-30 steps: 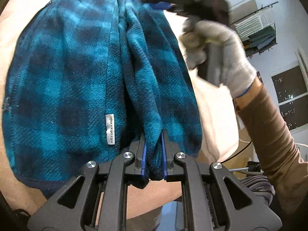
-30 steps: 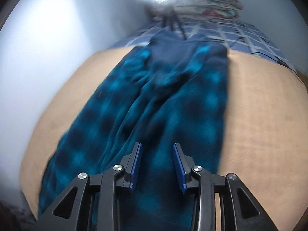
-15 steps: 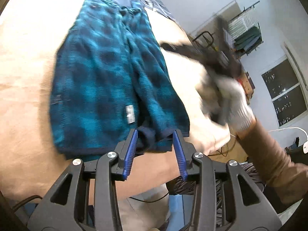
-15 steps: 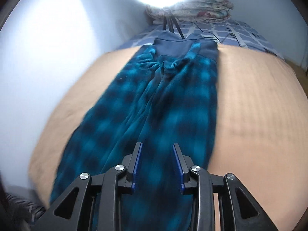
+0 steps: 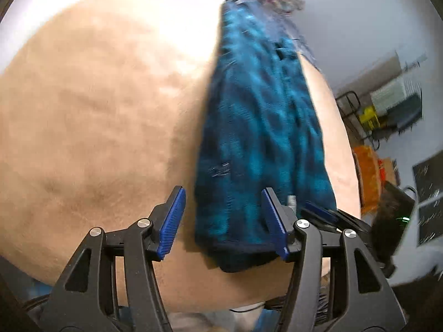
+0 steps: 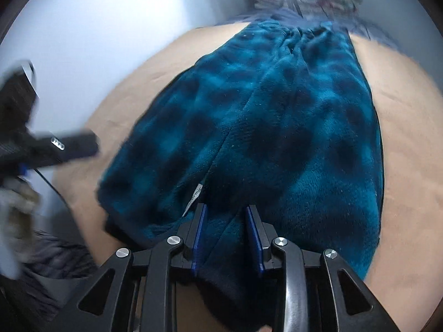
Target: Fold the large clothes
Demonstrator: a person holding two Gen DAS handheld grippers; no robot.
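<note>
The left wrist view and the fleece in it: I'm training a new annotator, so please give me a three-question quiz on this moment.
1. True or false: the left gripper is clamped on the blue plaid fleece garment.
2. What does the garment lie on? A) a tan cover B) a glass table C) a wooden floor
3. Which gripper has the garment's dark hem bunched between its pads?

Key:
1. False. Its jaws have just been opening and stand apart, pads off the cloth.
2. A
3. The right gripper.
</note>
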